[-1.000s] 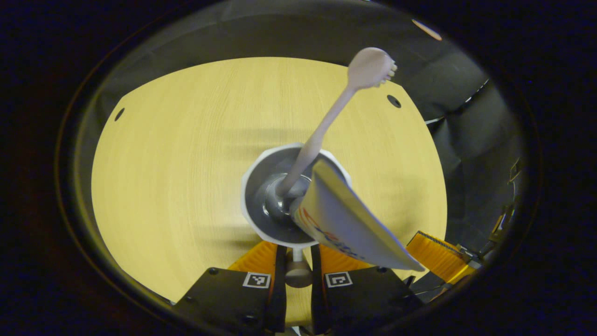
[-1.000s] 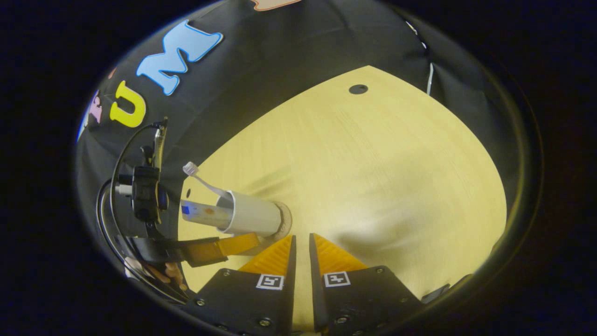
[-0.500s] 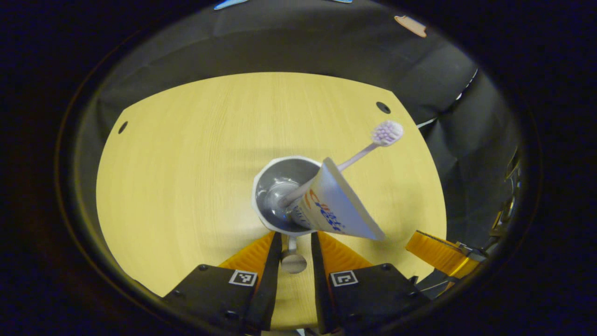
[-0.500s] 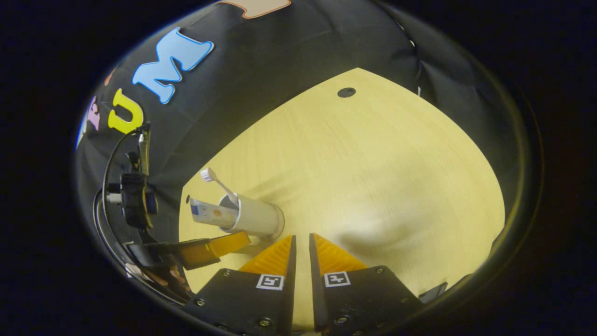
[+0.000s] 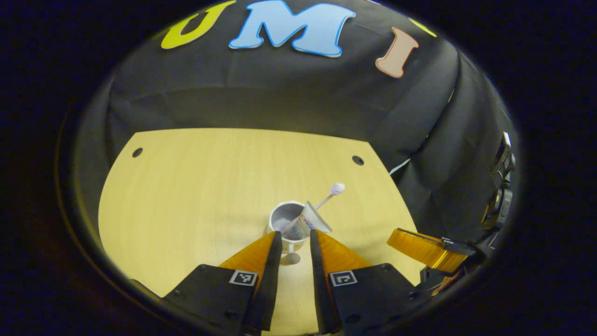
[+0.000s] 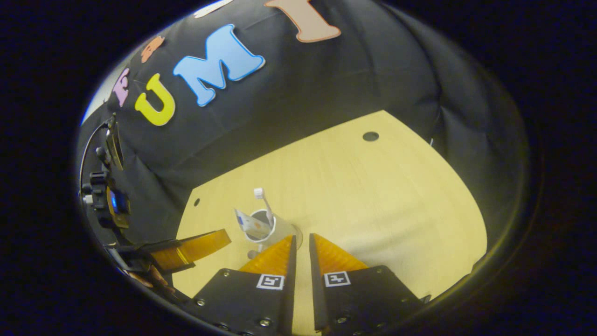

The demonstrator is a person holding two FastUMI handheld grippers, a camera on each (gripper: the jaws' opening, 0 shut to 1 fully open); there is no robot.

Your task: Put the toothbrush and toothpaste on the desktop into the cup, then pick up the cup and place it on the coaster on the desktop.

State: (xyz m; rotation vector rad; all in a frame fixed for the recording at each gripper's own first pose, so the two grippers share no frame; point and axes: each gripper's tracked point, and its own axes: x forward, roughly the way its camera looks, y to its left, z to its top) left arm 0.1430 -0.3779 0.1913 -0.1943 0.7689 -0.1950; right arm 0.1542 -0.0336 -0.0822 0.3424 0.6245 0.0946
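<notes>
The cup (image 5: 288,223) holds the toothbrush (image 5: 332,191) and toothpaste (image 5: 313,220), standing mid-desktop (image 5: 186,186), apparently on the coaster (image 6: 295,239). Both the left gripper (image 5: 295,242) and right gripper (image 6: 301,245) are nearly closed, grasping nothing; the task looks done.

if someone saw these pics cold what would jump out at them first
The white cup standing alone on the pale wooden desktop draws the eye, with the toothbrush and toothpaste tube leaning out of its mouth. In the left gripper view, the left tool sits just in front of the cup, its fingers close together and apart from it. In the right gripper view, the right tool is also close beside the cup.
</notes>
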